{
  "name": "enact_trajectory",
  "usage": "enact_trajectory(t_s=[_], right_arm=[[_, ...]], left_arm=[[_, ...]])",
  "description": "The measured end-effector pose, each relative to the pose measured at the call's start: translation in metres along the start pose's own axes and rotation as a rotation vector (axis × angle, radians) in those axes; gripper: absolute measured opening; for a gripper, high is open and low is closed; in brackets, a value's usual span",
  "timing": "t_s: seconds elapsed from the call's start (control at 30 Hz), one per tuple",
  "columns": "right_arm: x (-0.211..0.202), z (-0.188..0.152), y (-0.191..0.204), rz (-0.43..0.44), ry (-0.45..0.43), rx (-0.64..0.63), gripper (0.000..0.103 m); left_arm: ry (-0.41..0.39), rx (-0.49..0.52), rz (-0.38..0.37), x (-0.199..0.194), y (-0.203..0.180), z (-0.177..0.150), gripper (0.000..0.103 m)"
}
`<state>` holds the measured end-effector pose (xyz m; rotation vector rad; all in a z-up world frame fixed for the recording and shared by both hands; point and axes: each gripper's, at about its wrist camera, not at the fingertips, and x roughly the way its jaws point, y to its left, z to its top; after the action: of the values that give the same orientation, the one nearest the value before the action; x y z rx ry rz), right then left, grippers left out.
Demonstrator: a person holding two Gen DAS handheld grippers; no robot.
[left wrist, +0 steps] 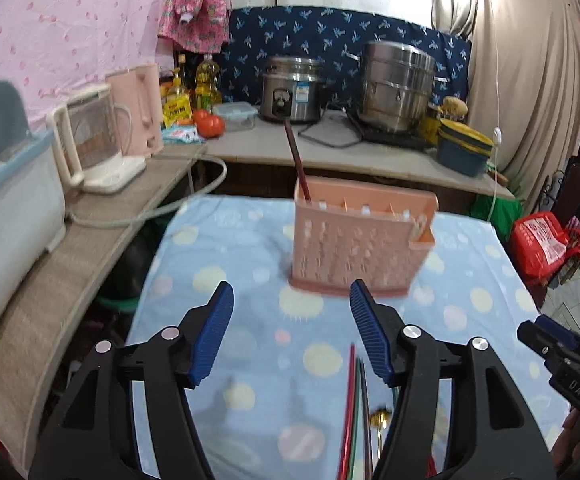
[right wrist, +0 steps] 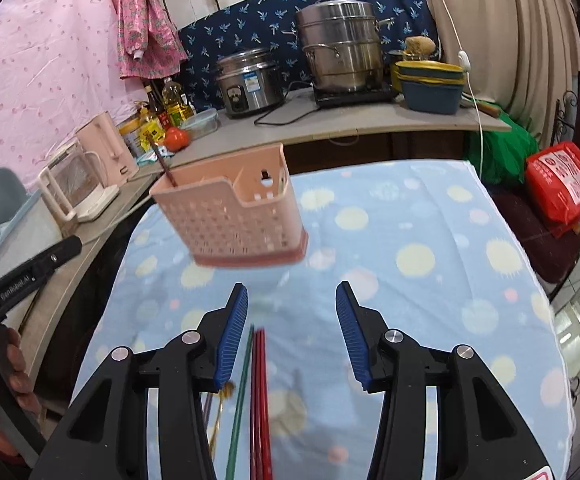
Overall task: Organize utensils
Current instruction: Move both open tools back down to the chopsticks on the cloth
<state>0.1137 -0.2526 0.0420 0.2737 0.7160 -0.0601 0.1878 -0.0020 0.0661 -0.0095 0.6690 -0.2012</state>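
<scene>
A pink perforated utensil holder (left wrist: 359,244) stands on the blue dotted tablecloth (left wrist: 218,264); it also shows in the right wrist view (right wrist: 232,218). One dark red chopstick (left wrist: 295,158) stands in its left end (right wrist: 162,164). Loose red and green chopsticks (right wrist: 256,396) and a gold-handled utensil (right wrist: 220,416) lie on the cloth near me; they also show in the left wrist view (left wrist: 353,412). My left gripper (left wrist: 291,312) is open and empty, just short of the holder. My right gripper (right wrist: 291,308) is open and empty, above the loose chopsticks.
A counter behind the table carries a rice cooker (left wrist: 290,90), a steel steamer pot (left wrist: 395,84), stacked bowls (left wrist: 463,148), oil bottles (left wrist: 206,80), tomatoes (left wrist: 210,124) and pink kettles (left wrist: 98,136). A red bag (right wrist: 561,184) sits right of the table.
</scene>
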Motion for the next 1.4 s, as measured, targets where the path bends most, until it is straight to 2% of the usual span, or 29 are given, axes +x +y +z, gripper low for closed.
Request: enact_trajectory(t_s=[0.2, 0.43, 0.57, 0.77, 0.97, 1.4], right_arm=[[-0.027, -0.058, -0.006, -0.043, 0.037, -0.002, 0.045], [-0.039, -0.116, -0.022, -0.072, 0.109, 0.03, 0.045], [-0.037, -0.141, -0.022, -0.075, 0.146, 0.038, 0.045], [-0.029, -0.162, -0.005, -0.052, 0.184, 0.012, 0.045], [-0.015, -0.175, 0.009, -0.053, 0.216, -0.028, 0.045], [-0.005, -0.175, 0.002, -0.087, 0.218, -0.035, 0.045]], left_arm=[[0.099, -0.023, -0.035, -0.014, 0.002, -0.066, 0.059], [0.222, -0.038, -0.054, -0.016, 0.01, -0.136, 0.06], [0.242, -0.041, -0.067, -0.02, 0.009, -0.16, 0.06], [0.267, -0.035, -0.065, -0.02, 0.006, -0.179, 0.06], [0.274, -0.034, -0.073, -0.019, 0.004, -0.183, 0.06], [0.288, -0.034, -0.082, -0.014, 0.004, -0.186, 0.06]])
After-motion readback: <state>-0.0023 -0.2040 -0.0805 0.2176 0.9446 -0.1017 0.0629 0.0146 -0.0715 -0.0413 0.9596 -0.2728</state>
